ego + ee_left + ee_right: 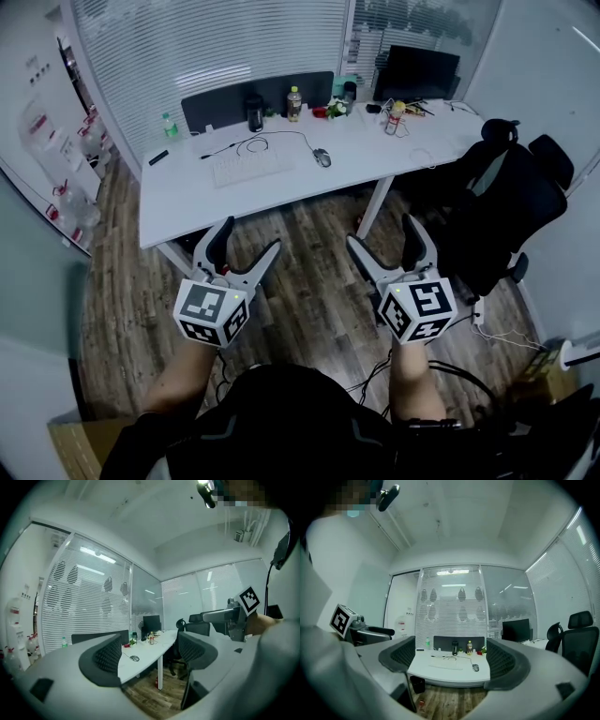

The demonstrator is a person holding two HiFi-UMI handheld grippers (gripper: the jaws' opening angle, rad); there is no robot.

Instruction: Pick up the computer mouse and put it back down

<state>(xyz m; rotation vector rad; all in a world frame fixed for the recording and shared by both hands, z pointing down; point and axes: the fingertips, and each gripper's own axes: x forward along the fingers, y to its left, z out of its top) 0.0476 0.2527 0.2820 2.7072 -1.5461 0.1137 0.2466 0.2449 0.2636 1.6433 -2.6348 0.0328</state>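
The left gripper (249, 236) and right gripper (382, 232) hang empty, fingers spread wide, well short of the mouse (322, 157) on the far tabletop (281, 195), so the sensible move is to step closer and straddle it squarely.

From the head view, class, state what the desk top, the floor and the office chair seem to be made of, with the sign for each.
Desk top: probably laminate, smooth and matte; evenly white, no grain.
Floor: wood or wood-look planks; brown grain and seams show, which one is unclear.
Office chair: likely black fabric or mesh; dull, no shine.
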